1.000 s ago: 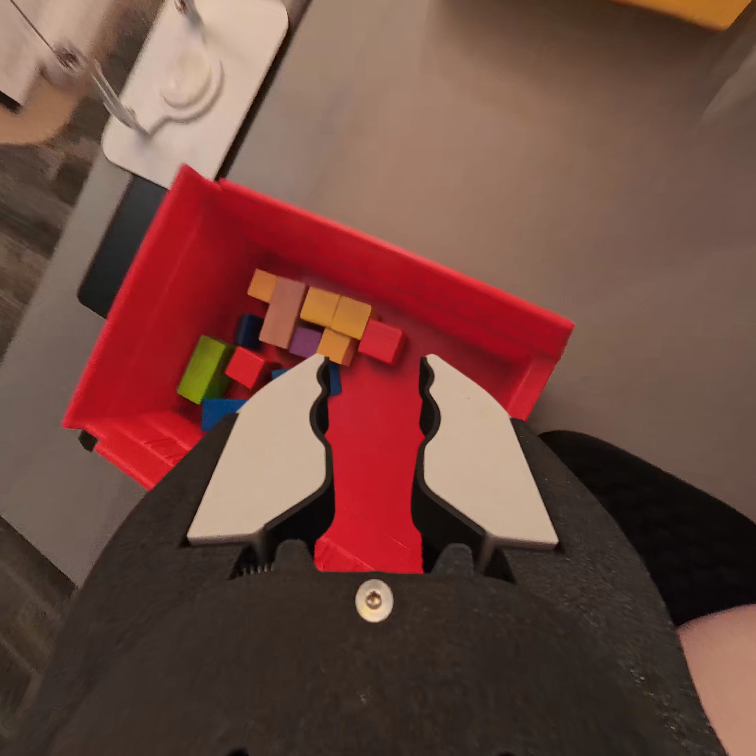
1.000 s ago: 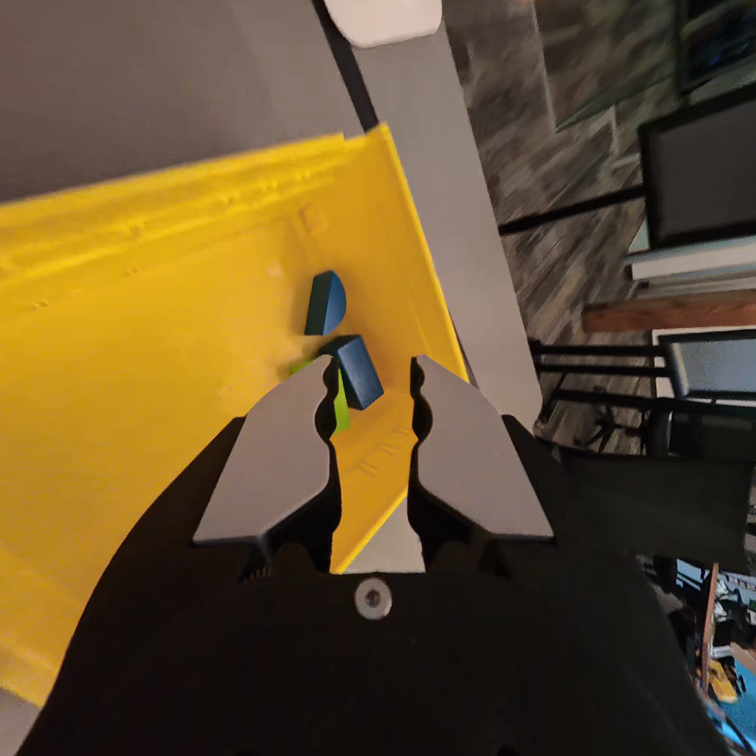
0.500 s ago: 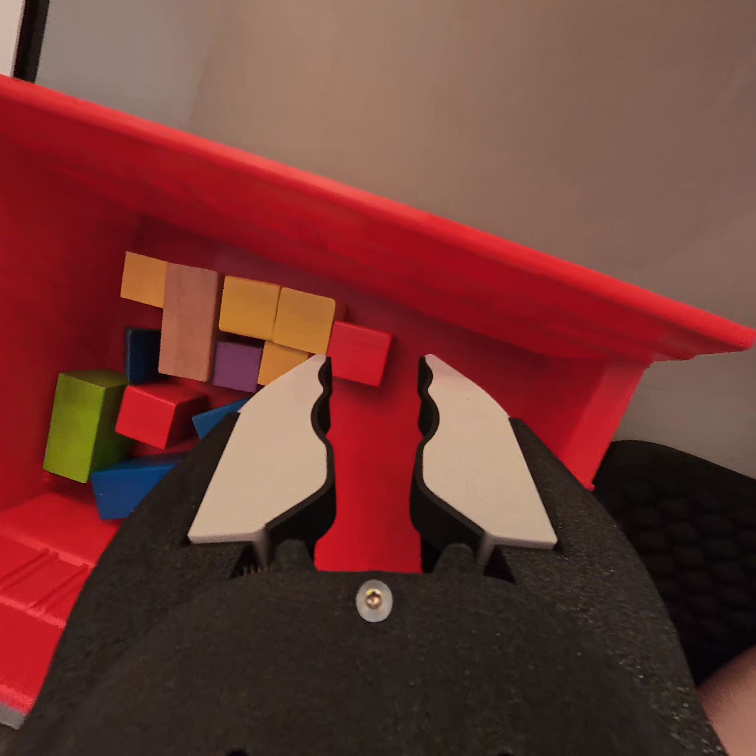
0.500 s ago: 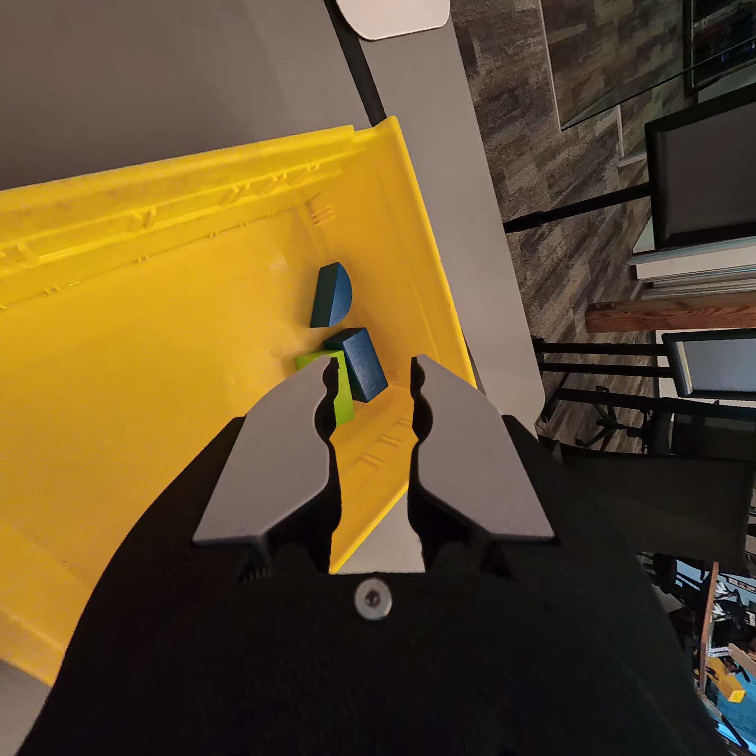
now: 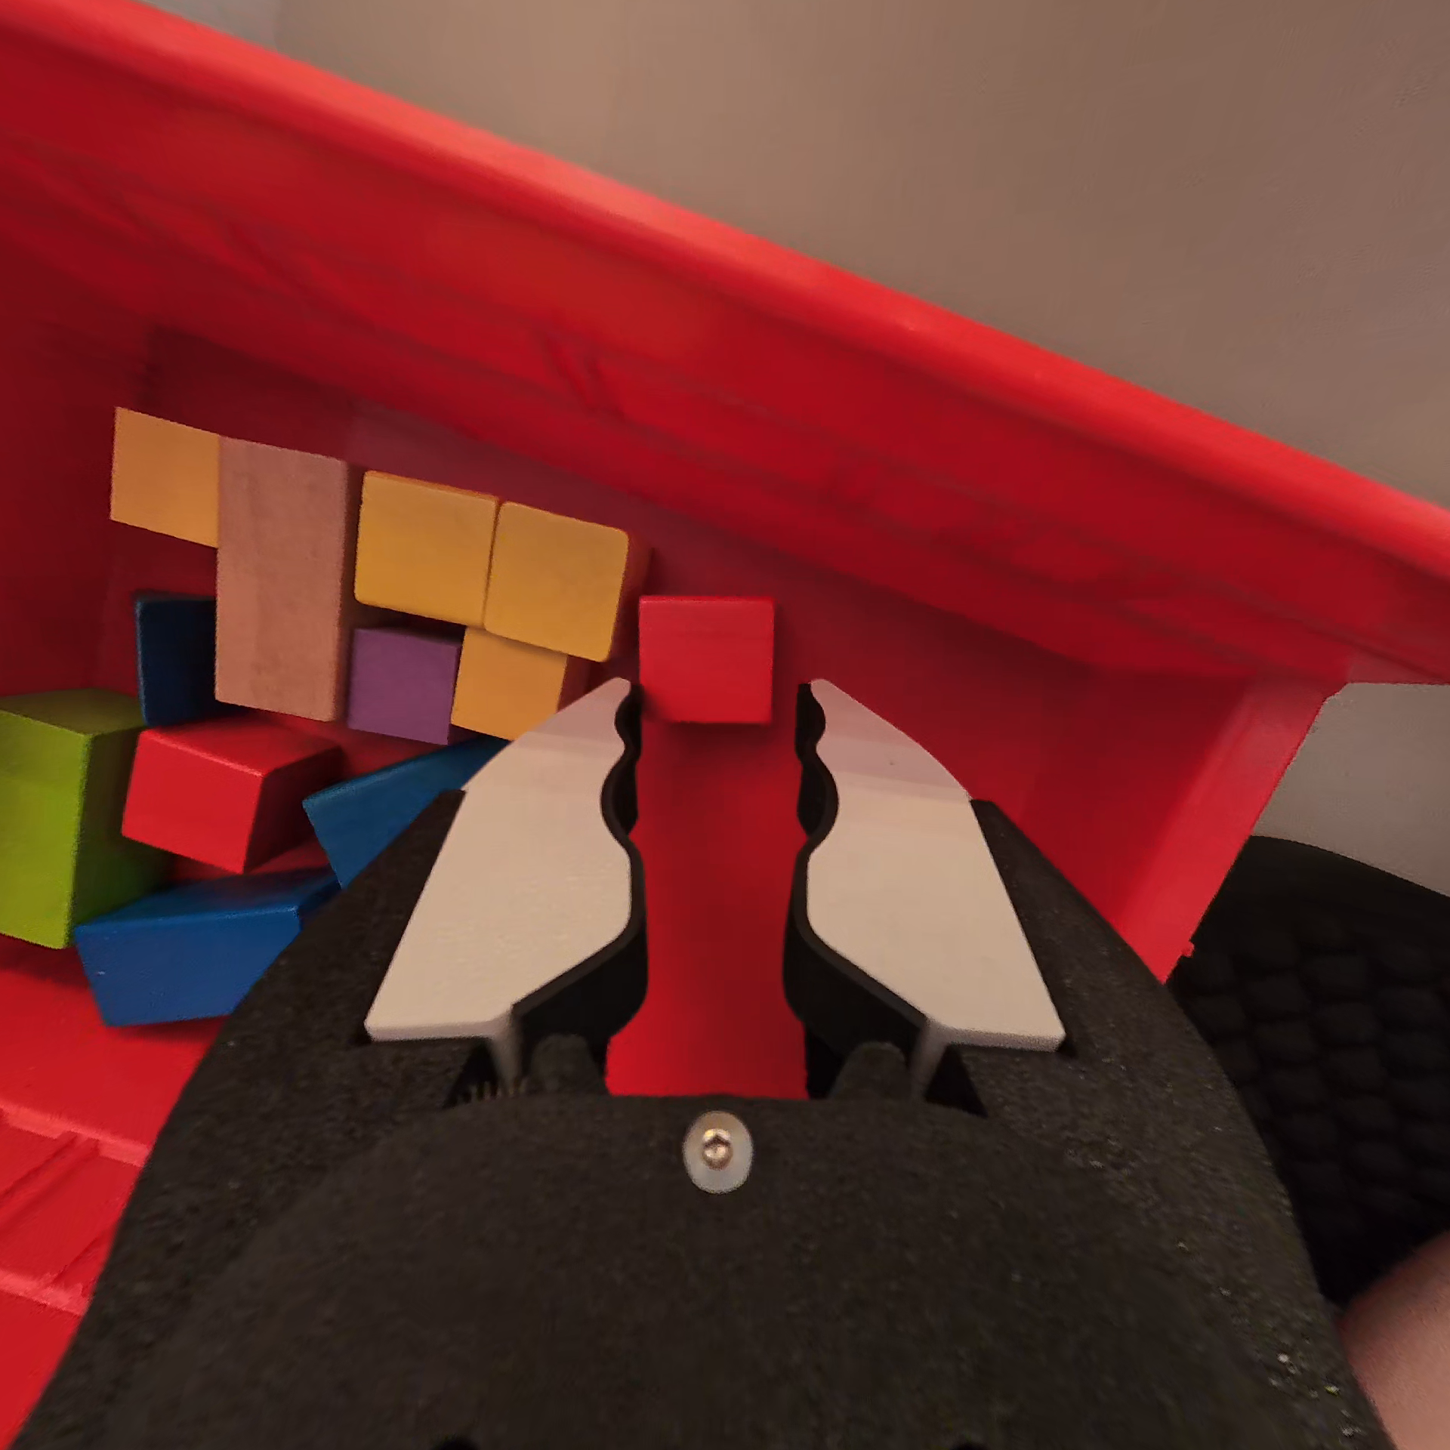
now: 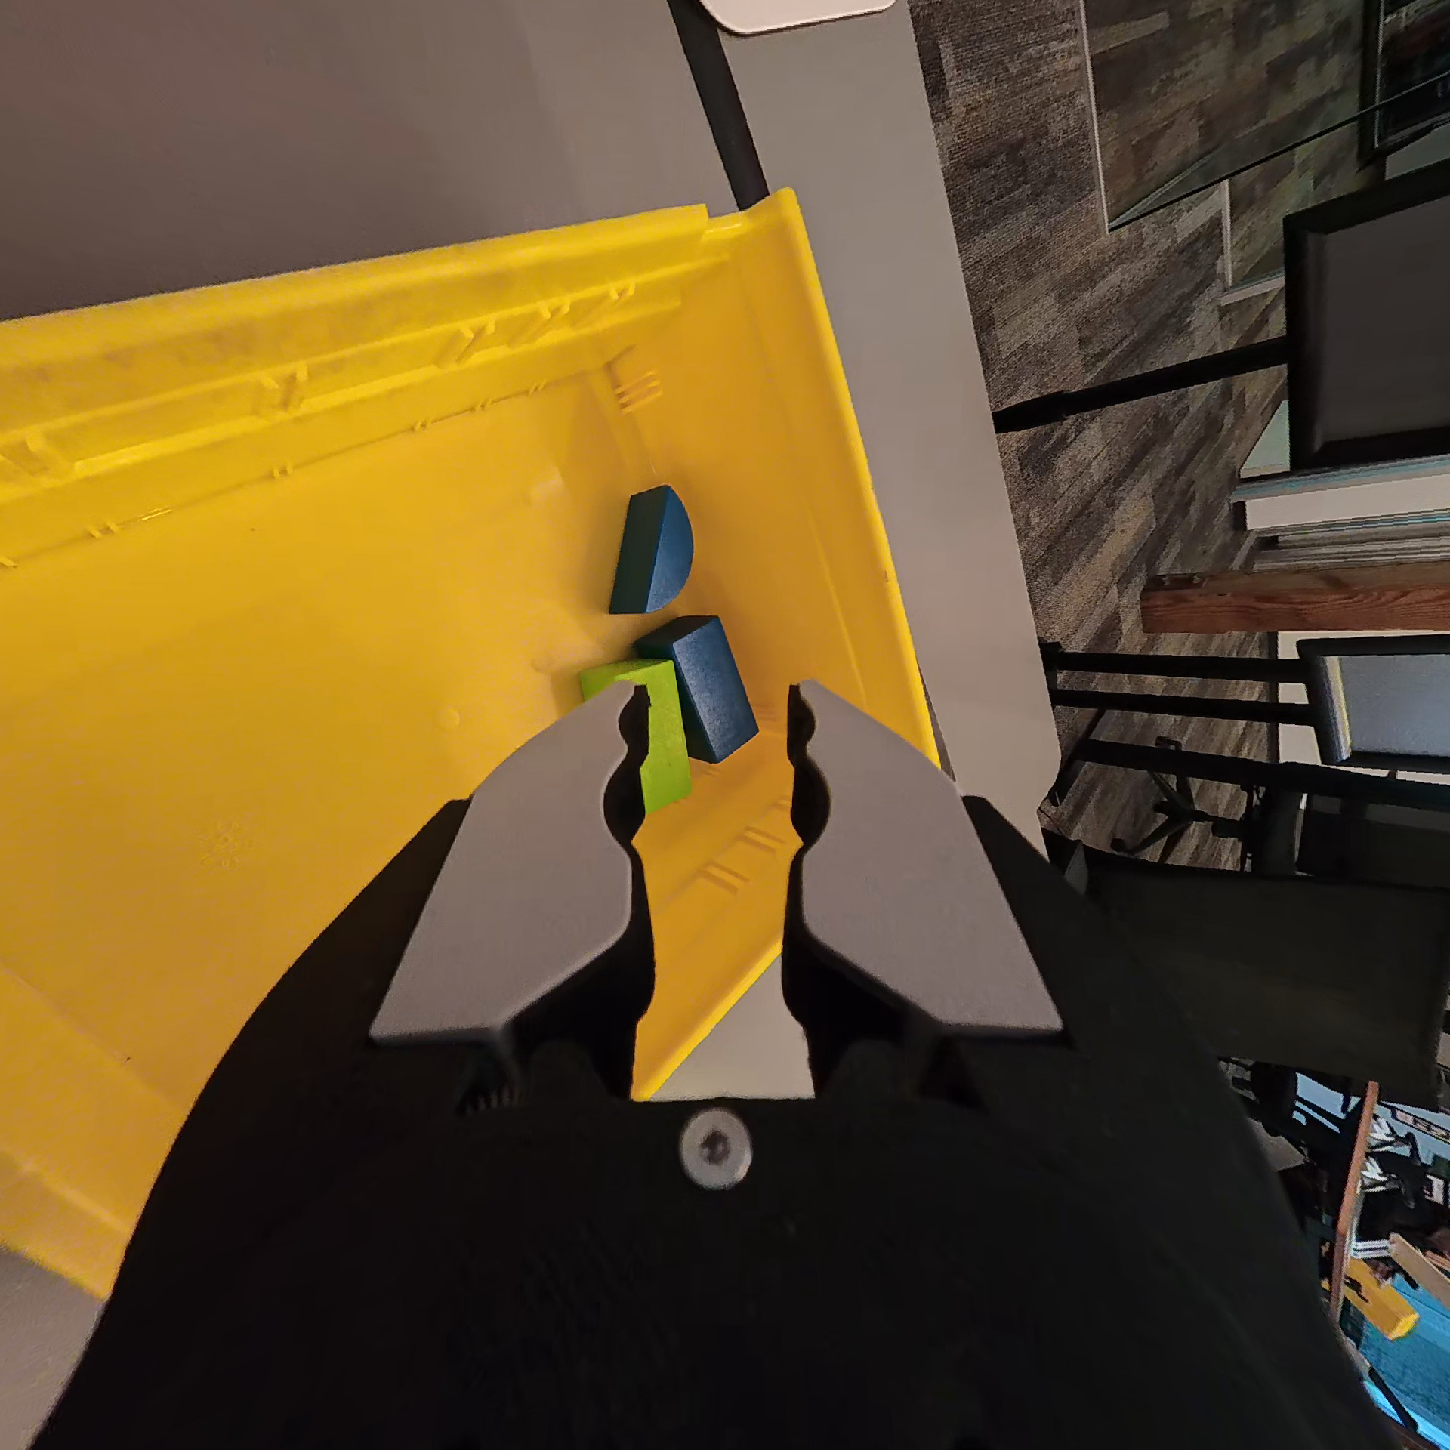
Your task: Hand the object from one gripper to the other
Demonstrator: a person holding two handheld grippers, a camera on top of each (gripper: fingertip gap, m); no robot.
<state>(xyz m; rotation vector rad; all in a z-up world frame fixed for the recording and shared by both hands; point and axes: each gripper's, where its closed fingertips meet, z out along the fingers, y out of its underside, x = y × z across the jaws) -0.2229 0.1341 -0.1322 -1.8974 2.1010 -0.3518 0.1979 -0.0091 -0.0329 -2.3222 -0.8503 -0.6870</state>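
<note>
The left claw (image 5: 712, 694) is reaching down into a red bin (image 5: 863, 408), its two fingers standing apart with nothing between them. Just past the tips, a small red cube (image 5: 706, 657) is sitting on the bin's floor near the far wall, lined up with the gap and a little narrower than it; I cannot tell whether the left finger is touching it. To the left of that cube a heap of blocks is lying packed together: several orange blocks (image 5: 490, 561), a tall pale wooden block (image 5: 278, 577), a purple cube (image 5: 402, 683), another red block (image 5: 227, 788), a green block (image 5: 47, 808) and blue blocks (image 5: 188, 953) at the near edge.

The right claw (image 6: 710, 694) is hanging above a yellow bin (image 6: 314, 706) that is sitting on the grey counter (image 6: 353, 118), and its fingers are likewise standing apart and holding nothing. In that bin's far corner, a blue half-round block (image 6: 651, 553) is lying a little apart from a blue block (image 6: 706, 686), which is touching a green block (image 6: 663, 745) partly hidden behind the left finger. Beyond the counter's edge, dark chairs (image 6: 1373, 329) are standing on a patterned floor.
</note>
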